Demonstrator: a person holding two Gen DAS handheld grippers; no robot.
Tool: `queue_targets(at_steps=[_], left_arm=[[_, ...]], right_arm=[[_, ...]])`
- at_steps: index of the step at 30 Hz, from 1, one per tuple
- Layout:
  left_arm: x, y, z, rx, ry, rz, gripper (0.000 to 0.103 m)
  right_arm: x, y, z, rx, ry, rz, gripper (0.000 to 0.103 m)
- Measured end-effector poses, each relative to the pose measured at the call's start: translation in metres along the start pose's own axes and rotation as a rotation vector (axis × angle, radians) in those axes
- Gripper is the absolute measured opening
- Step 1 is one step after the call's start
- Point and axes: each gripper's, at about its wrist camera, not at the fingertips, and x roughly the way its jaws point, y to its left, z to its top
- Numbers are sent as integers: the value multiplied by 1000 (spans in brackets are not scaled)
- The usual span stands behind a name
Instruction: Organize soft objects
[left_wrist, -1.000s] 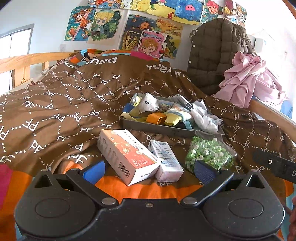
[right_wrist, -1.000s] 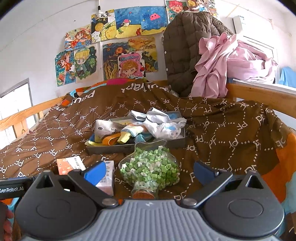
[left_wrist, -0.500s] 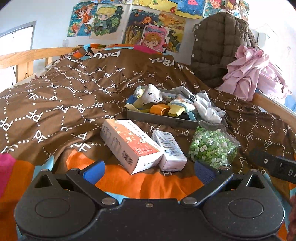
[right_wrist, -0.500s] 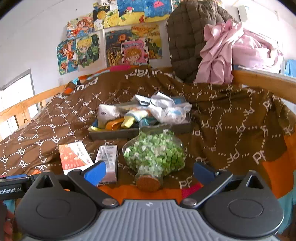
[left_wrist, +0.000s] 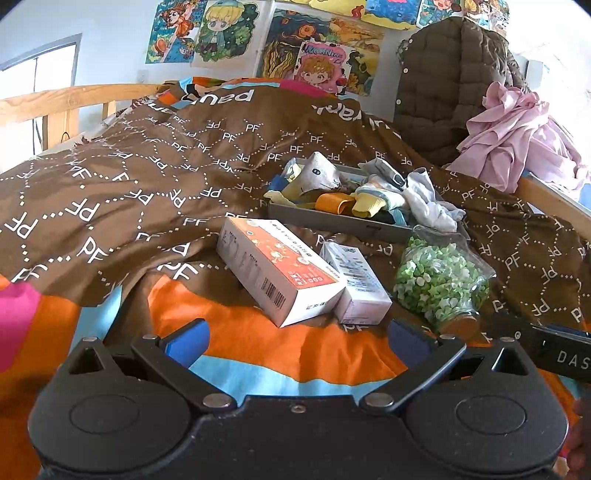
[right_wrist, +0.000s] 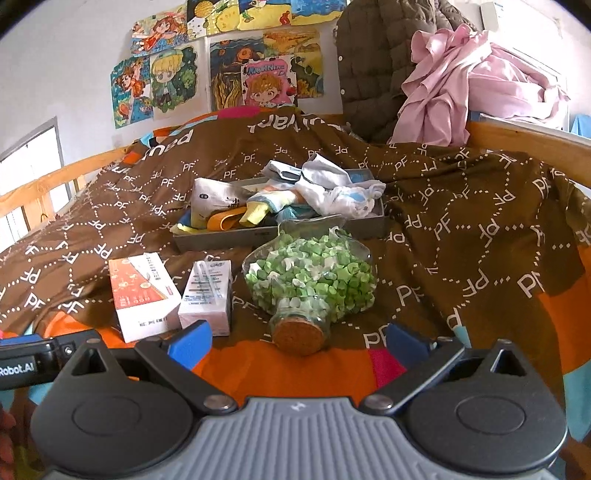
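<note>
Both views tilt down vs 1 s ago: boxes and jar sit higher in frame, more of the orange quilt edge shows near the fingers. Nothing on the bed has shifted. Left gripper (left_wrist: 297, 341) wide, empty, hovering just short of the orange box (left_wrist: 277, 271). Right gripper (right_wrist: 297, 341) wide, empty, lined up on the cork-stoppered jar (right_wrist: 310, 280), apart from it. Socks (right_wrist: 325, 190) lie heaped in the grey tray (right_wrist: 229, 238) behind the jar, white box (right_wrist: 207, 295) beside the orange one.
</note>
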Motion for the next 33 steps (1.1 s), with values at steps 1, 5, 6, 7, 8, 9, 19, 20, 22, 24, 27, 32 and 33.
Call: queue_targets(at_steps=[1, 5, 6, 7, 8, 9, 19, 20, 22, 24, 27, 32, 33], left_arm=[[1, -1, -1, 6, 0, 6, 102], [6, -3, -6, -1, -6, 32, 102], [7, -4, -6, -7, -5, 33, 102], [9, -5, -7, -8, -4, 32, 102], [9, -6, -8, -2, -5, 31, 102], [10, -7, -8, 8, -6, 30, 102], [10, -15, -11, 59, -22, 95, 102], [11, -15, -11, 63, -21, 102, 102], [11, -15, -11, 68, -19, 109, 102], [10, -15, -12, 70, -18, 109, 102], [10, -15, -12, 72, -14, 112, 102], [11, -14, -13, 75, -10, 138, 102], [11, -14, -13, 74, -8, 143, 102]], right_arm=[[0, 1, -1, -8, -1, -3, 103], [4, 1, -4, -22, -4, -13, 103], [6, 0, -4, -18, 0, -9, 103], [7, -1, -4, -11, 3, -2, 103], [8, -2, -5, -1, 4, 4, 103], [10, -3, -5, 3, 2, 5, 103], [15, -4, -6, -16, -1, 3, 103], [16, -3, -6, -24, 6, 4, 103], [17, -1, -7, -30, 13, 10, 103], [16, -1, -7, -31, 14, 9, 103], [15, -1, -7, -33, 13, 6, 103], [16, -1, -7, -31, 21, 0, 103], [16, -2, -7, -31, 21, 0, 103]])
